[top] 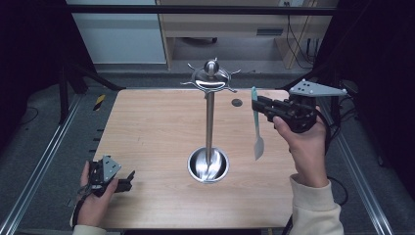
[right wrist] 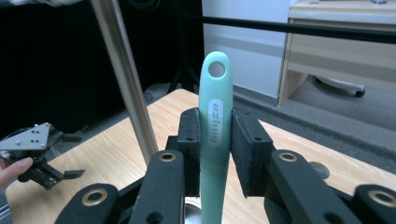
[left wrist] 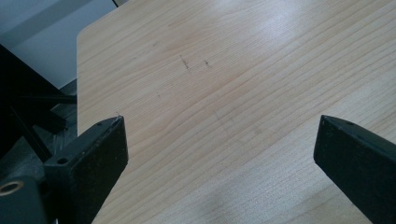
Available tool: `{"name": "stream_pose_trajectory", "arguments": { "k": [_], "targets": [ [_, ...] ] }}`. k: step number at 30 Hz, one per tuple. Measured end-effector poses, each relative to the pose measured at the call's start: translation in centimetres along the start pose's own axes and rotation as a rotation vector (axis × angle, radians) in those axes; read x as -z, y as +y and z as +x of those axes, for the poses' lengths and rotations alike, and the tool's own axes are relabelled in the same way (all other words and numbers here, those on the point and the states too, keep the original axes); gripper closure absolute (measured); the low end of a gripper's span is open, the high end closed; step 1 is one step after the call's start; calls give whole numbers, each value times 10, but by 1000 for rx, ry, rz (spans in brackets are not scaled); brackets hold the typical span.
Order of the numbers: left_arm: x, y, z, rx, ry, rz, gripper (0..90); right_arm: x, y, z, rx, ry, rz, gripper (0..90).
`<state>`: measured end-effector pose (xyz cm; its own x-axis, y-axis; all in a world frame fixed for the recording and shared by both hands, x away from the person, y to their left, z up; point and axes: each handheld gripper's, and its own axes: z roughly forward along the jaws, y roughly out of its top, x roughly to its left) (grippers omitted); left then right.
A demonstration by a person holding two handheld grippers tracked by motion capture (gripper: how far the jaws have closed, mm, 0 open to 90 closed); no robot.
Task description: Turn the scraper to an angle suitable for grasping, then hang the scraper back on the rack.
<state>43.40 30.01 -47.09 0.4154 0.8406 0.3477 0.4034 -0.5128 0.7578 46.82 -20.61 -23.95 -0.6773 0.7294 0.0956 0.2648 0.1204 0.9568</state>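
Observation:
A mint-green spatula (top: 256,122) hangs upright in the air at the right of the table, blade down, its handle (right wrist: 215,126) with a hanging hole at the top clamped between the pads of my right gripper (top: 255,105). A steel utensil stand (top: 210,122) rises from a round dish base (top: 208,165) at the table's middle, with a crown of hooks (top: 211,78) on top, left of the spatula. My left gripper (top: 128,180) rests at the table's near left corner, its jaws wide apart over bare wood (left wrist: 219,135).
The wooden table (top: 156,127) has a small dark hole (top: 237,103) near its far right. Metal rails run along both sides of the table. A cabinet and cables stand behind it.

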Motion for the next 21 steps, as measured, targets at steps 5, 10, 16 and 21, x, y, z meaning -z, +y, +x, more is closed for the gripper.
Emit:
{"name": "stream_pose_trajectory", "arguments": {
  "k": [5,10,16,21],
  "targets": [
    [0,0,0,-4,-1,4,27,6,3,4,14,17,-21,742],
    [0,0,0,-2,-1,1,27,9,6,11,31,27,-30,742],
    [0,0,0,-7,-2,3,27,12,10,18,51,47,-45,742],
    [0,0,0,-8,-2,2,27,14,11,21,57,60,-53,742]
  ]
}}
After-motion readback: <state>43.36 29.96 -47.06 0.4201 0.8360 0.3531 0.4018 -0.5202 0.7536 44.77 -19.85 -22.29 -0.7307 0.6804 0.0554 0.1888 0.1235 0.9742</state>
